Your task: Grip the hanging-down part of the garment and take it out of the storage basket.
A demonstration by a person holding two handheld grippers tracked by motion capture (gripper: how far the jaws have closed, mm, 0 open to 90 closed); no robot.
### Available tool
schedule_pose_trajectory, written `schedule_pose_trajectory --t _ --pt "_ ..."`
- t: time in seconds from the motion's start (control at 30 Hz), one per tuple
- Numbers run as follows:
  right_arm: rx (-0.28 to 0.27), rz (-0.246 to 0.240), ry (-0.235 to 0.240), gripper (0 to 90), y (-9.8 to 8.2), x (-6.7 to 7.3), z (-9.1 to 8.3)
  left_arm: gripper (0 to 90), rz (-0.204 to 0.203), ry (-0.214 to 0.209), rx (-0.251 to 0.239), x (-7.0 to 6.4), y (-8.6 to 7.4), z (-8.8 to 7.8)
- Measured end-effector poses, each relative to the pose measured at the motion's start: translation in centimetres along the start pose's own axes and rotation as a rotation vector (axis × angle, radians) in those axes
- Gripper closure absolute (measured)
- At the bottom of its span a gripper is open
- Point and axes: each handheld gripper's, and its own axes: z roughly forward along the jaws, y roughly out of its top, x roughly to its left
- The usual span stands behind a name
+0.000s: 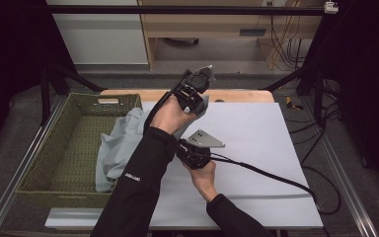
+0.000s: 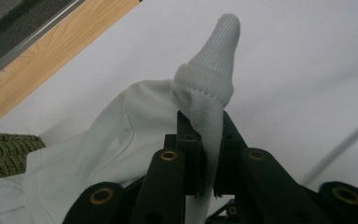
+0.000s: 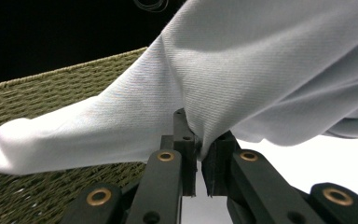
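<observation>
green basket [image 1: 49,163] beside shirt [image 1: 116,148], white sheet [image 1: 256,143]

The person's forearm [image 1: 143,173] hides part of the pale garment [image 1: 116,148]; the basket's [image 1: 54,148] near rim is partly covered by it.

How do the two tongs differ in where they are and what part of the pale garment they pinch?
The left tongs are lifted toward the table's far edge; the right tongs sit low near the wicker basket. The left tongs pinch a ribbed cuff of the pale garment; the right tongs pinch a smooth fold. Both are shut on the same garment.
</observation>
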Motion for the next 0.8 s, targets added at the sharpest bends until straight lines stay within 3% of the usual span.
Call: schedule_pose_trajectory --t 0.03,0.07,0.1,0.23,0.27,0.3,0.33,0.4,0.7,0.8 --pt "-0.026 -0.016 0.009 85.6 0.0 -0.1 -0.1 82.8 0.002 -0.001 -0.001 0.0 0.0 0.0" --pt "-0.032 -0.068 -0.008 85.6 -0.1 -0.5 -0.2 82.8 0.000 0.001 -0.002 -0.1 0.1 0.0" --pt "-0.014 -0.010 0.009 85.6 0.0 -0.1 -0.6 82.8 0.001 0.001 -0.002 -0.1 0.1 0.0" --pt "-0.005 -0.029 0.018 85.7 -0.1 -0.2 -1.7 82.8 0.013 0.006 0.001 -0.2 0.1 -0.1" --pt "-0.017 -0.085 0.016 85.7 -0.2 -0.7 -1.9 82.9 0.009 0.006 -0.006 -0.2 0.0 -0.1" --pt "0.005 -0.028 0.025 85.8 0.0 -0.3 -2.5 82.9 0.002 0.005 -0.010 -0.2 0.0 -0.1" --pt "0.004 -0.023 0.017 85.8 0.1 -0.4 -2.9 82.9 0.003 0.006 -0.013 -0.1 0.0 -0.2" --pt "-0.012 -0.050 0.028 85.8 0.2 -0.9 -3.7 82.9 0.003 0.009 -0.011 -0.1 0.0 -0.3" --pt "-0.023 -0.061 0.024 85.9 0.3 -2.1 -6.6 83.0 0.017 0.003 -0.009 -0.4 0.2 -0.4" --pt "-0.033 -0.093 0.016 85.9 0.5 -2.9 -8.2 83.0 0.016 0.002 -0.010 -0.5 0.2 -0.4"
